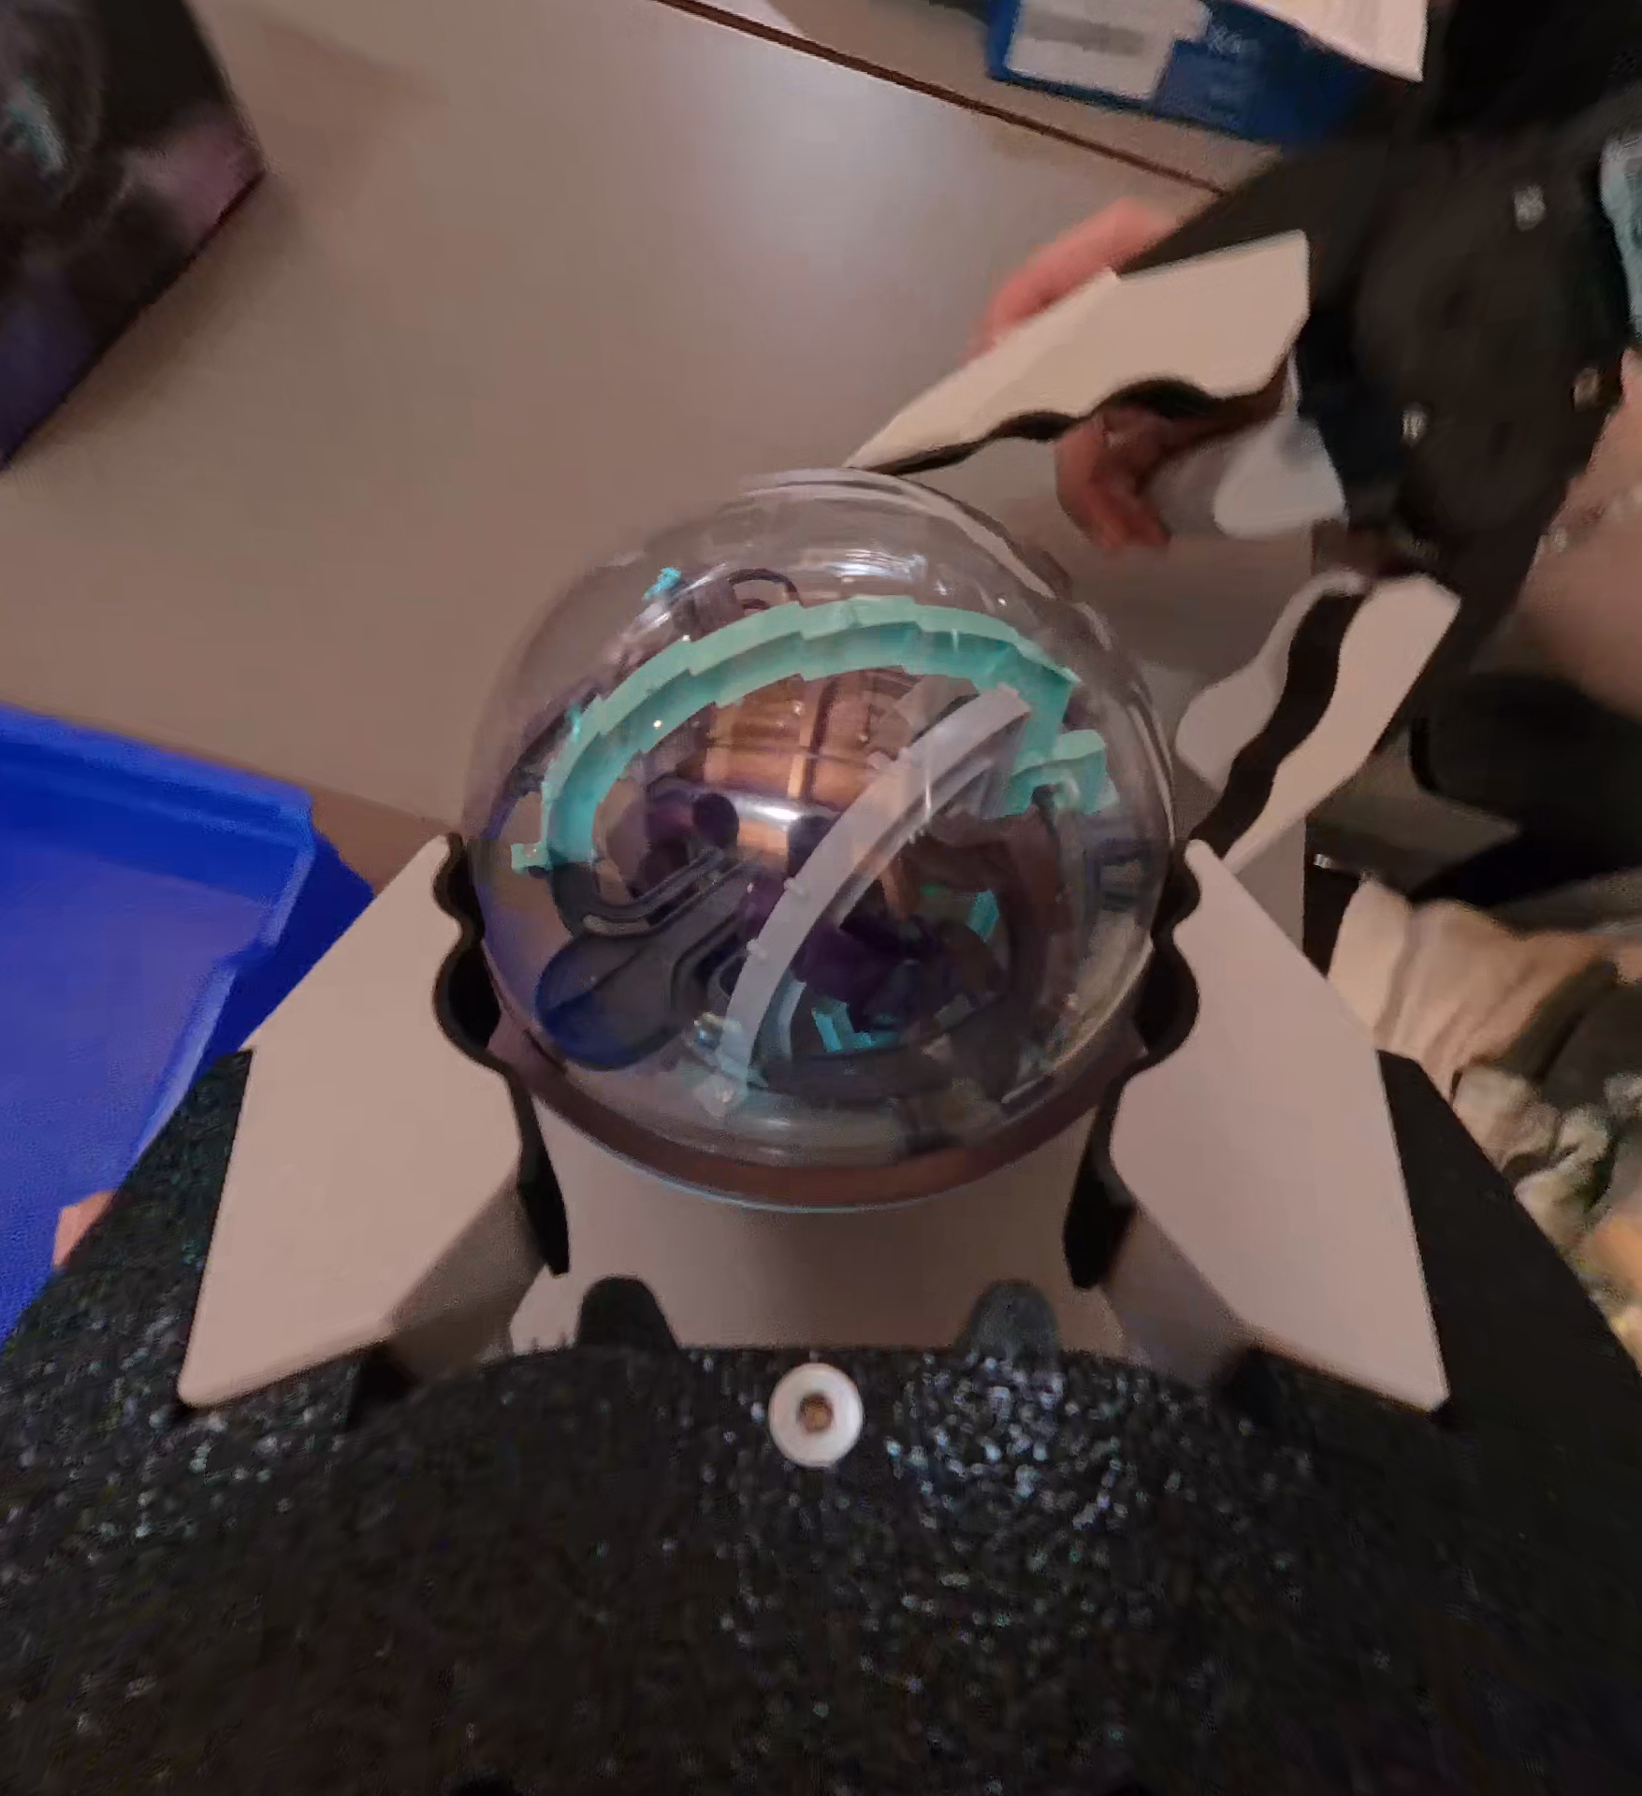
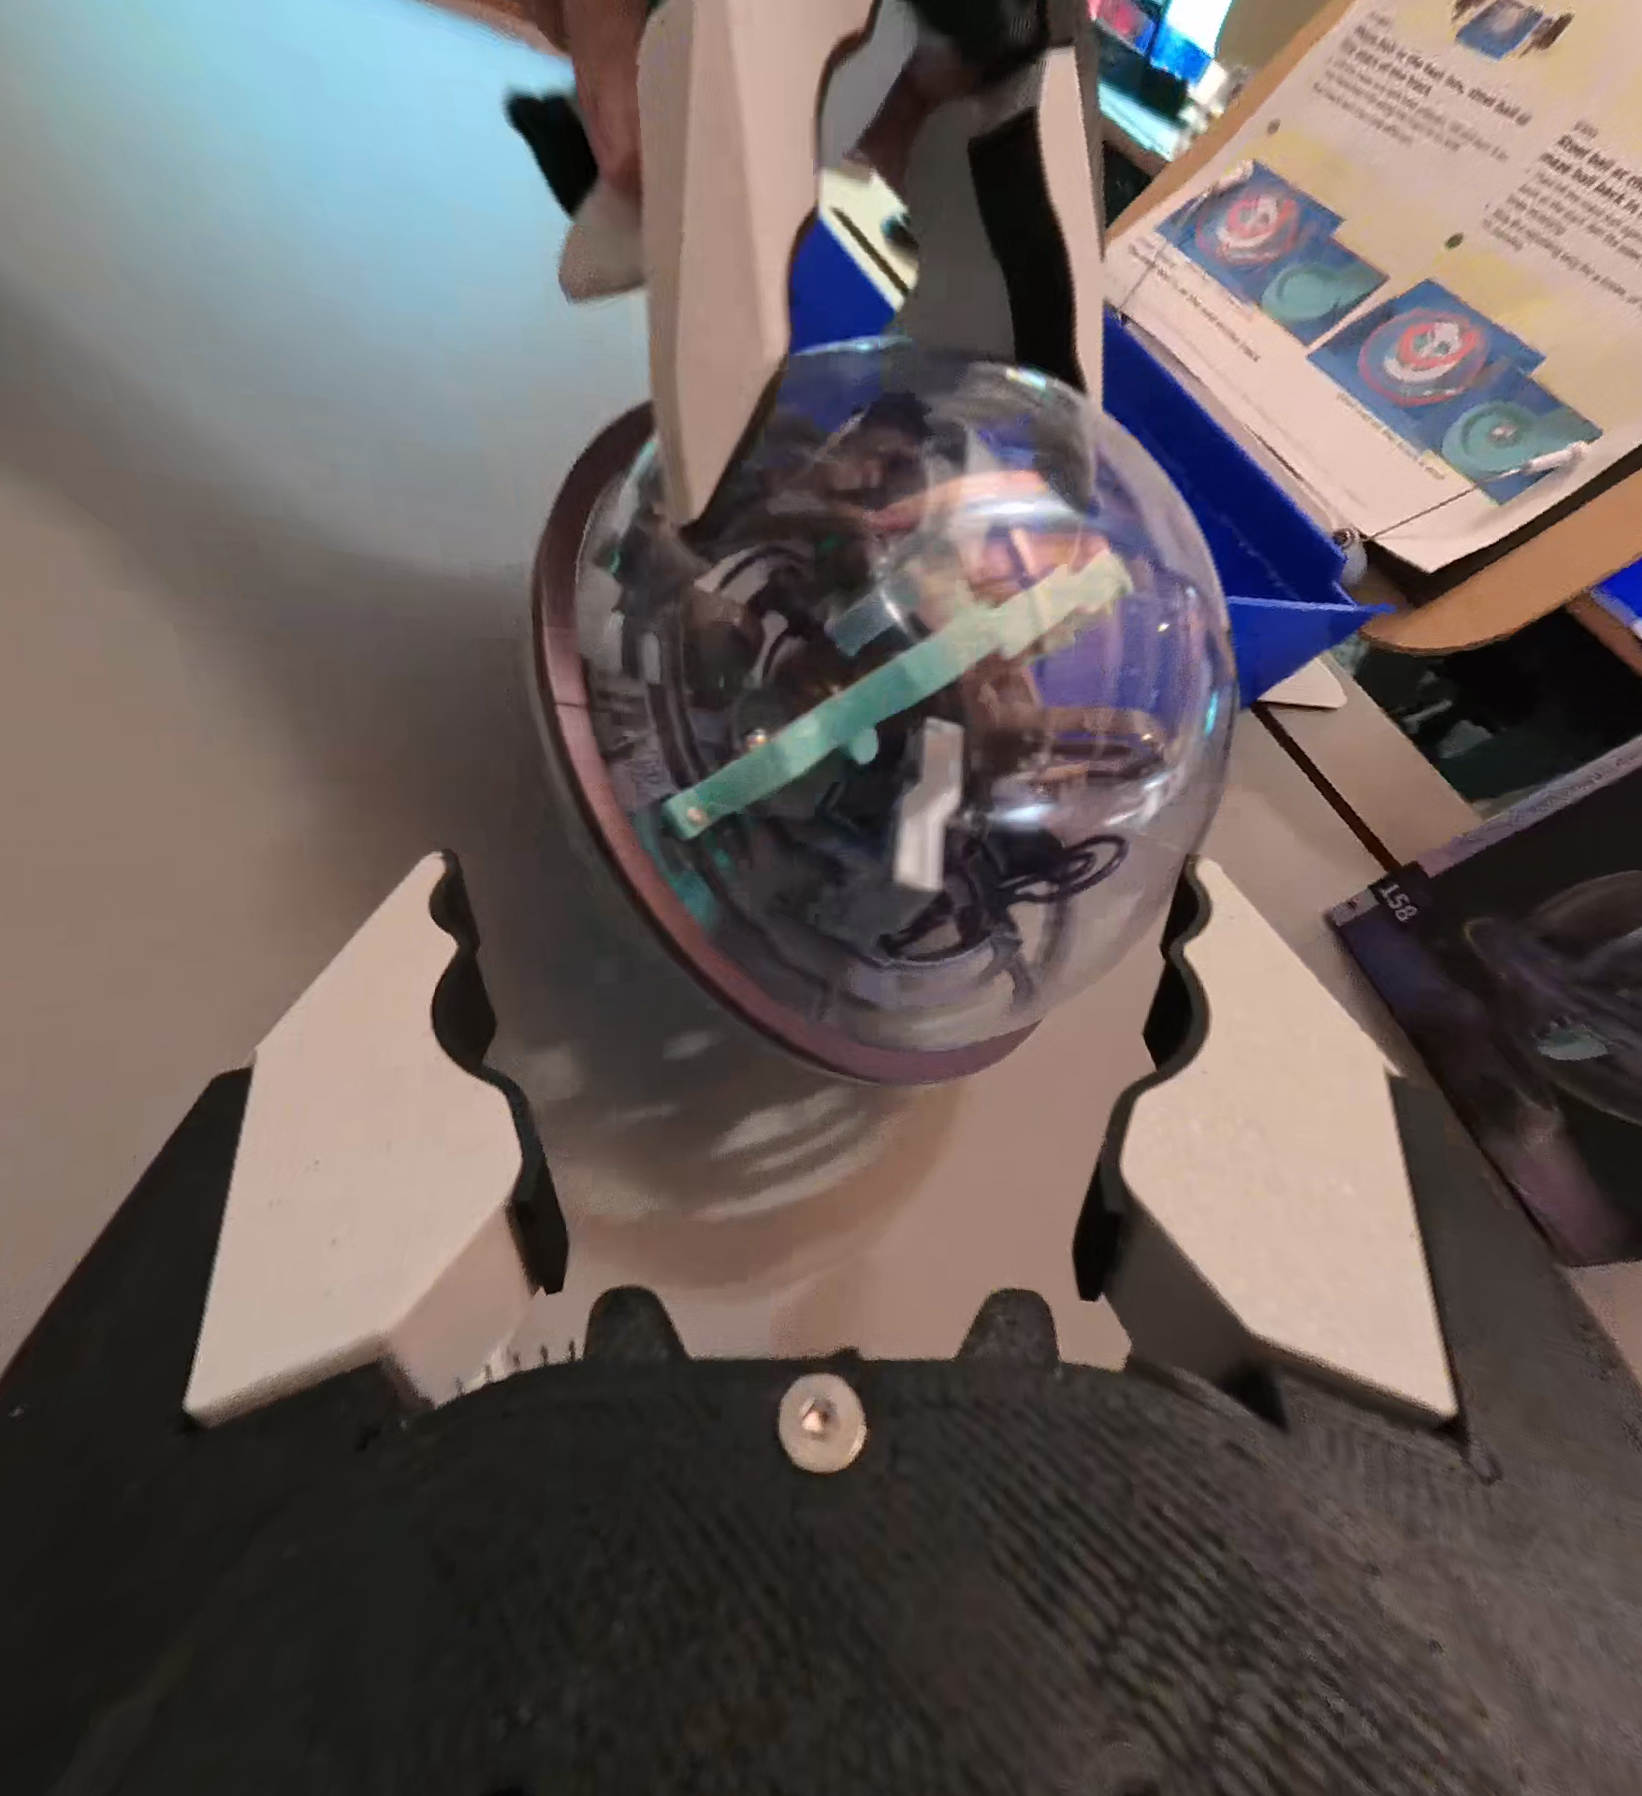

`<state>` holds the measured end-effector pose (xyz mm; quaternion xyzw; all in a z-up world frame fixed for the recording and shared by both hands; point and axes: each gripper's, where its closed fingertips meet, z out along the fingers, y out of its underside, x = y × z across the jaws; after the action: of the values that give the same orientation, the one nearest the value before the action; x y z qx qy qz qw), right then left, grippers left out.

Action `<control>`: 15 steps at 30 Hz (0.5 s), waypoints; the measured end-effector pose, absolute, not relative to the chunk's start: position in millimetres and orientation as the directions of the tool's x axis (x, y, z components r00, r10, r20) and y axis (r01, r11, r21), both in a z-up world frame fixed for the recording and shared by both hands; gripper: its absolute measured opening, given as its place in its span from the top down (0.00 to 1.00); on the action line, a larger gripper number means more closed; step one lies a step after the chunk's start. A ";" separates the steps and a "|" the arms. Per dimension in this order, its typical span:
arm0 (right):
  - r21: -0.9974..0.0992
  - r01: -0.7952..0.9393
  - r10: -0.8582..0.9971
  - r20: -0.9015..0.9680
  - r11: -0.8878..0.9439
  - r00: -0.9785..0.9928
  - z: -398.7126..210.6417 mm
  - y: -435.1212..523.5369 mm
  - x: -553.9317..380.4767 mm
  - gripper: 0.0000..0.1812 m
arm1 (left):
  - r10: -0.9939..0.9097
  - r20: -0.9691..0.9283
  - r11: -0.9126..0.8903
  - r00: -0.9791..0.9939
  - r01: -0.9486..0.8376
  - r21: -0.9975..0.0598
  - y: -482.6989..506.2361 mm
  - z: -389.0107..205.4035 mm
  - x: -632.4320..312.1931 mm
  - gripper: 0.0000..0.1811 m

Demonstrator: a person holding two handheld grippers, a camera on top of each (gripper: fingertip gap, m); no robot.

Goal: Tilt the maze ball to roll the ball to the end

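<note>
My left tool grips the maze ball above the tabletop. My right tool is spread wide beside it, holding nothing.

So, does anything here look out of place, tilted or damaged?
Nothing looks damaged or spilled. The maze ball sits tilted, its seam ring slanted, held between the left gripper's fingers; tilting is the task. The right gripper is open around it.
</note>
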<state>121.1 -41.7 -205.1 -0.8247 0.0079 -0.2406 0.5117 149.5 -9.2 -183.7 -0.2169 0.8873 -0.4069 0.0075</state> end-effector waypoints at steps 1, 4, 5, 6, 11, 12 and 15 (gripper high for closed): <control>-0.836 0.249 -0.265 0.414 -0.488 0.871 -207.0 -39.3 124.8 0.24 | -0.425 0.192 0.549 -0.885 -0.420 -0.723 -7.8 -184.0 151.0 0.27; -0.791 0.326 -0.255 0.507 -0.518 0.824 -204.9 -34.7 134.9 0.29 | -0.431 0.219 0.537 -0.875 -0.444 -0.718 -3.4 -186.0 146.0 0.27; -0.780 0.352 -0.229 0.523 -0.518 0.821 -204.5 -31.8 133.8 0.28 | -0.419 0.206 0.552 -0.884 -0.428 -0.716 -0.6 -187.3 143.0 0.27; -0.768 0.377 -0.207 0.540 -0.518 0.816 -203.9 -29.4 132.6 0.28 | -0.408 0.189 0.573 -0.893 -0.412 -0.709 3.1 -189.1 140.3 0.27; -0.705 0.499 -0.098 0.620 -0.504 0.778 -198.6 -21.5 122.0 0.30 | -0.247 0.014 0.650 -0.969 -0.176 -0.739 15.6 -182.6 131.2 0.28; -0.700 0.512 -0.083 0.626 -0.498 0.775 -197.3 -19.9 120.4 0.30 | -0.209 -0.038 0.649 -0.977 -0.110 -0.752 15.4 -177.6 132.8 0.27; -0.688 0.526 -0.033 0.622 -0.500 0.782 -194.5 -16.2 120.1 0.32 | -0.053 -0.158 0.672 -0.986 0.082 -0.736 12.8 -170.8 137.6 0.24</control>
<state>120.1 -16.2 -194.5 -0.8149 -0.1511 -0.2931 0.4766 137.6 12.8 -170.8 0.0081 0.9106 -0.4048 0.0834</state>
